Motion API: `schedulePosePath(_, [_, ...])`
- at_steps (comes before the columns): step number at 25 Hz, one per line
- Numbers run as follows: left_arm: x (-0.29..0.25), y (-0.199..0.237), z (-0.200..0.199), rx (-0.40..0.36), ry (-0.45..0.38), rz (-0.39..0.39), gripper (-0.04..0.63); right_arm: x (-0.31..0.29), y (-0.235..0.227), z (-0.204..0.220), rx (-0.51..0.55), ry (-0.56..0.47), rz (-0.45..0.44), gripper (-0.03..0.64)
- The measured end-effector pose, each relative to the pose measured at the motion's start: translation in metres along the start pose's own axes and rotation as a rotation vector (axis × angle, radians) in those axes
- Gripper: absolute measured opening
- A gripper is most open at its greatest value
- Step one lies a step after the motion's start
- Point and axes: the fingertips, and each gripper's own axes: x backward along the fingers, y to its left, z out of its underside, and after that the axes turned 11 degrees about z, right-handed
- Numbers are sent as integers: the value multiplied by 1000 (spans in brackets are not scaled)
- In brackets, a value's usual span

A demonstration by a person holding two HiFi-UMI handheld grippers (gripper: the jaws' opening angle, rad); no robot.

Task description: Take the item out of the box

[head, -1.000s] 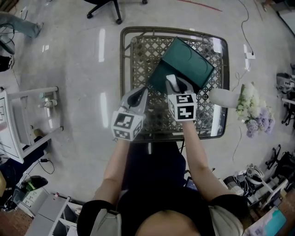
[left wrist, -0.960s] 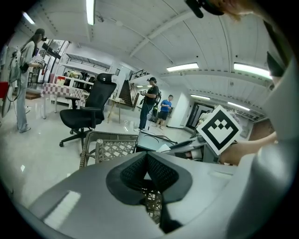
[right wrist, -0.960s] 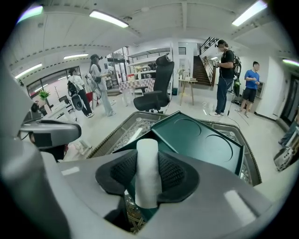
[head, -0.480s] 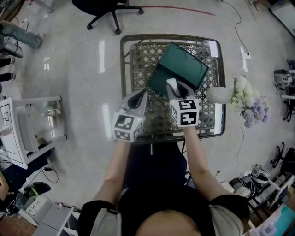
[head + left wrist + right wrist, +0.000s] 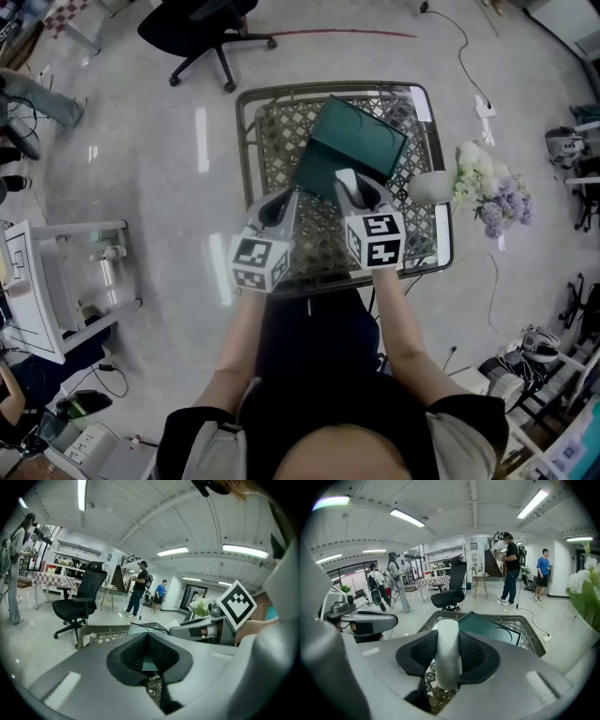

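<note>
A dark green box (image 5: 361, 141) lies open on the lattice table (image 5: 246, 141); the right gripper view shows its round recesses (image 5: 497, 630). My right gripper (image 5: 349, 180) hangs over the box's near edge, shut on a white cylinder (image 5: 447, 667) that stands upright between its pads (image 5: 473, 656). To its left, over the table's near part, my left gripper (image 5: 286, 199) is level with it. Its jaws (image 5: 148, 641) are closed together with nothing between them.
A white vase (image 5: 427, 187) with pale flowers (image 5: 487, 187) lies at the table's right edge. A black office chair (image 5: 202, 28) stands beyond the table. Cables run over the floor at the right, and white racks stand at the left. Several people stand farther off in the room.
Both grippers have risen above the table, the right one more, and it carries the white cylinder up with it. The box has not moved.
</note>
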Motion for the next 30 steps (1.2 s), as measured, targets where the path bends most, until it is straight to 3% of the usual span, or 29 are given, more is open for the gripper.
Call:
schedulePosePath(21, [6,-40,-40,-105,-25,93,6,78,-28,-29,-128,-152,65,133])
schedulePosePath(30, [17,-69,-68,-174,-80,151,6,125,-40,-52,-125,-308,110,133])
